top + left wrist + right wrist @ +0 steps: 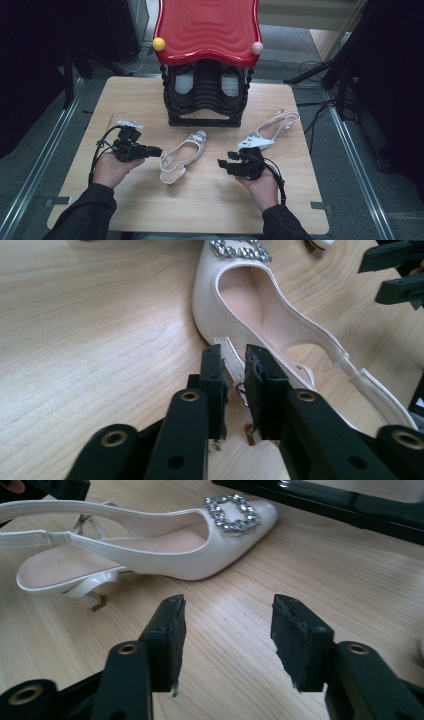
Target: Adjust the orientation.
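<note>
Shoe position: the near white slingback shoe lies at centre frame on the wooden table, buckle toe toward the black rack at upper centre. My left gripper has its jaws narrowed onto the shoe's side strap, pads pressing it. My right gripper sits lower right of that shoe, jaws wide, nothing between them. A second white shoe lies at right.

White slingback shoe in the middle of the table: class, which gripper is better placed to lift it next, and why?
Left. The left gripper has its jaws nearly closed around the strap of the white shoe. The right gripper is open over bare table, with the shoe lying ahead of it.
</note>
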